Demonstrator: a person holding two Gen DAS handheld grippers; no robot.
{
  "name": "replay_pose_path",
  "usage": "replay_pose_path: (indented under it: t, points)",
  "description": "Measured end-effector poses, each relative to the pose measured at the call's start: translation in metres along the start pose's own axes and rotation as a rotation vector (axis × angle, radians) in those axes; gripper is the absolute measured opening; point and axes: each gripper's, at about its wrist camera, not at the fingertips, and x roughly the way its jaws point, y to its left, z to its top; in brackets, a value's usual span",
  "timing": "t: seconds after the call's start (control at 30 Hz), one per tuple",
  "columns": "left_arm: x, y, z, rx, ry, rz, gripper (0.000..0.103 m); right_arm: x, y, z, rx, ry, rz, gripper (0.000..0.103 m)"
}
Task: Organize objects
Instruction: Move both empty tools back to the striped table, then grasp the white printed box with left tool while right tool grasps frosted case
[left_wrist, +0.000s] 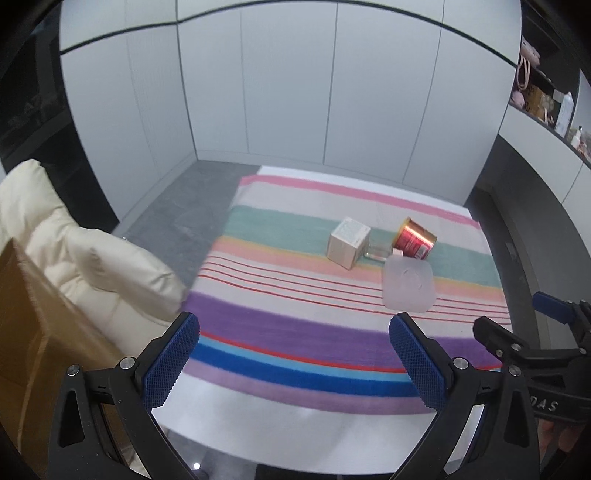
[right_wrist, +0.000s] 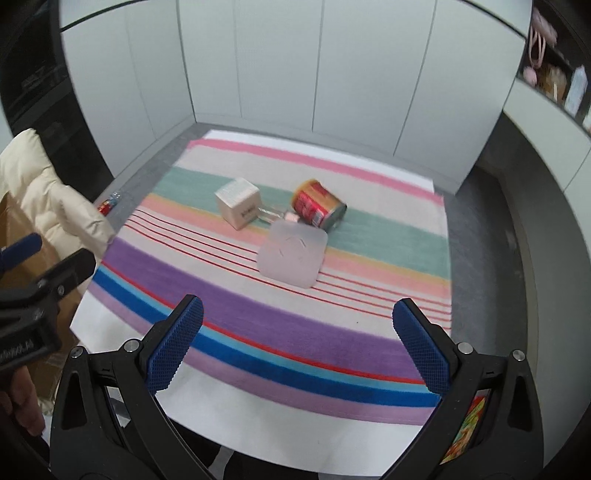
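Both grippers, left gripper (left_wrist: 293, 354) and right gripper (right_wrist: 297, 343), spread and empty; white box (right_wrist: 239, 206), red can (right_wrist: 318, 207), and apparently a translucent lid (right_wrist: 292, 255) lie clustered, unsorted, on the far striped cloth (right_wrist: 258, 332).

Colours on the striped cloth

The woven cloth (right_wrist: 236, 325) carries pink, teal, peach, purple and blue bands with thin red lines; on it lie a cream cardboard cube box (right_wrist: 239, 207), a red-and-gold metal tin (right_wrist: 317, 208), a frosted translucent plastic lid (right_wrist: 292, 254).

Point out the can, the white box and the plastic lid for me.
can (right_wrist: 318, 208), right wrist view, on its red label side.
white box (right_wrist: 239, 204), right wrist view, on the near upper corner.
plastic lid (right_wrist: 291, 253), right wrist view, on the middle of its flat face.
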Motion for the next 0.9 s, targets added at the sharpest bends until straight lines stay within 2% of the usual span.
replay_pose_path:
  t: [0.1,0.4,0.6,0.83,0.9]
  points:
    - [0.025,-0.004,0.001,0.018,0.034,0.003,0.098,0.027,-0.007,0.001,0.023,0.041,-0.014,0.103]
    - [0.097,-0.011,0.010,0.050,0.068,-0.025,0.097,0.112,-0.010,0.007,0.032,0.128,-0.011,0.103]
    - [0.135,-0.005,0.011,0.036,0.104,-0.035,0.097,0.158,-0.009,0.016,0.114,0.149,0.036,0.103]
    - [0.163,-0.012,0.007,0.074,0.116,-0.037,0.097,0.190,-0.003,0.020,0.139,0.138,0.015,0.103]
    - [0.169,-0.020,0.008,0.081,0.105,-0.053,0.097,0.192,-0.010,0.020,0.149,0.123,0.007,0.097]
